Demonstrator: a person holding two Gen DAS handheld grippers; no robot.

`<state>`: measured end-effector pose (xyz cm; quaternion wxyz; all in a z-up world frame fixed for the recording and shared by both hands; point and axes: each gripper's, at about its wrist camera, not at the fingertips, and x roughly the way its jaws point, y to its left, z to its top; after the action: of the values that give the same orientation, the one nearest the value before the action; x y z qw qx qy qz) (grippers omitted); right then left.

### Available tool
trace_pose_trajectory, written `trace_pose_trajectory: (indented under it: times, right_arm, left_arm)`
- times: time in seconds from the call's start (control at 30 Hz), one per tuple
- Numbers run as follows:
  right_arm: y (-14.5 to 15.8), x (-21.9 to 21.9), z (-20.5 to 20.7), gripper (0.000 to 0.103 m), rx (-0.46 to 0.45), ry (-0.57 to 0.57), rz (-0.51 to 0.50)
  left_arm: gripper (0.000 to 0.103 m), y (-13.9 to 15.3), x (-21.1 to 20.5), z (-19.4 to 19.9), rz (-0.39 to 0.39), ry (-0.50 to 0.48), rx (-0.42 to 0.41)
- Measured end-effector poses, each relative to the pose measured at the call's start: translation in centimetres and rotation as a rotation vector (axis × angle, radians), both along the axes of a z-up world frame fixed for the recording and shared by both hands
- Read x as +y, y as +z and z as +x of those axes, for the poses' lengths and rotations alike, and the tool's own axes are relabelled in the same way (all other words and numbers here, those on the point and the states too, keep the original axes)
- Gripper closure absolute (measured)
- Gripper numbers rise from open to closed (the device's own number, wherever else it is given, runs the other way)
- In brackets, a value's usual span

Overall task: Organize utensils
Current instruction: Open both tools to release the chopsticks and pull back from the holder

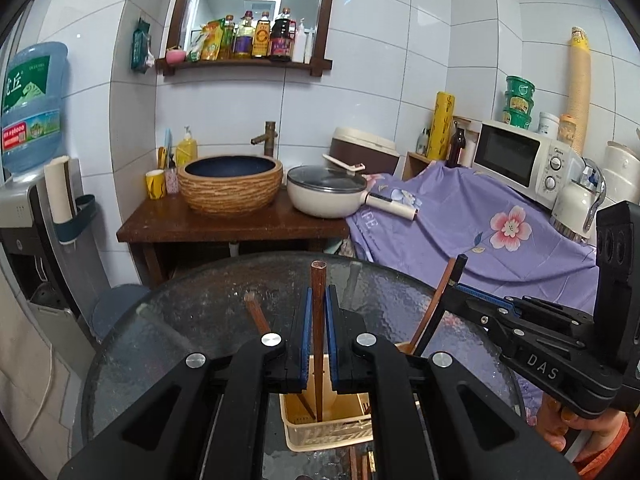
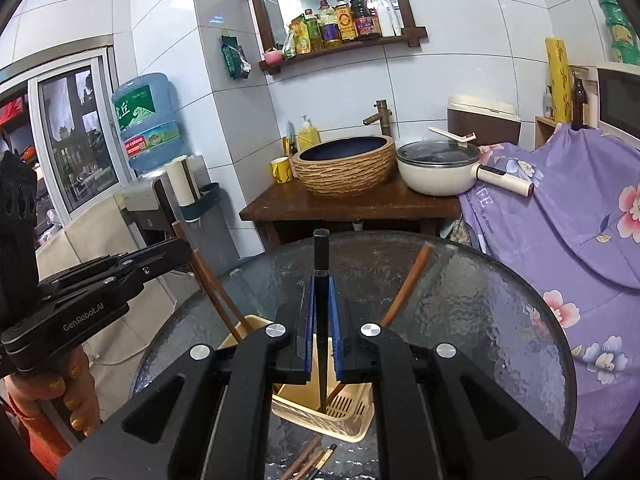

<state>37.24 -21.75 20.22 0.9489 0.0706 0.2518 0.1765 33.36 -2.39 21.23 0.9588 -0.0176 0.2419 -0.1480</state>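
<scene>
A cream slotted utensil holder stands on the round glass table; it also shows in the right wrist view. My left gripper is shut on a brown wooden chopstick, upright, its tip down inside the holder. My right gripper is shut on a black chopstick, upright, its tip inside the holder. Other brown chopsticks lean in the holder. Loose chopsticks lie on the glass in front of it.
Beyond the table stands a wooden counter with a basin and a cream pan. A purple flowered cloth covers a surface at right, with a microwave. A water dispenser is at left.
</scene>
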Motion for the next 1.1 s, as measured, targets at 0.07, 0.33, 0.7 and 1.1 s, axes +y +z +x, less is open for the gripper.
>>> trace_pose_trajectory:
  times: [0.07, 0.33, 0.7, 1.1]
  right_arm:
    - [-0.4, 0.1, 0.1, 0.095, 0.006, -0.002, 0.002]
    - [-1.0, -0.2, -0.3, 0.095, -0.014, -0.005, -0.008]
    - [-1.6, -0.7, -0.5, 0.067, -0.039, -0.035, 0.002]
    - [-1.5, -1.2, -6.3, 0.052, -0.162, -0.073, -0.039]
  left_arm:
    - [0.096, -0.6, 0.1, 0.1, 0.0, 0.002, 0.011]
    - [0.098, -3.0, 0.7, 0.8, -0.003, 0.029, 0.054]
    - [0.069, -3.6, 1.4, -0.4, 0.003, 0.04, 0.028]
    - [0.018, -5.0, 3.2, -6.8, -0.042, 0.084, -0.052]
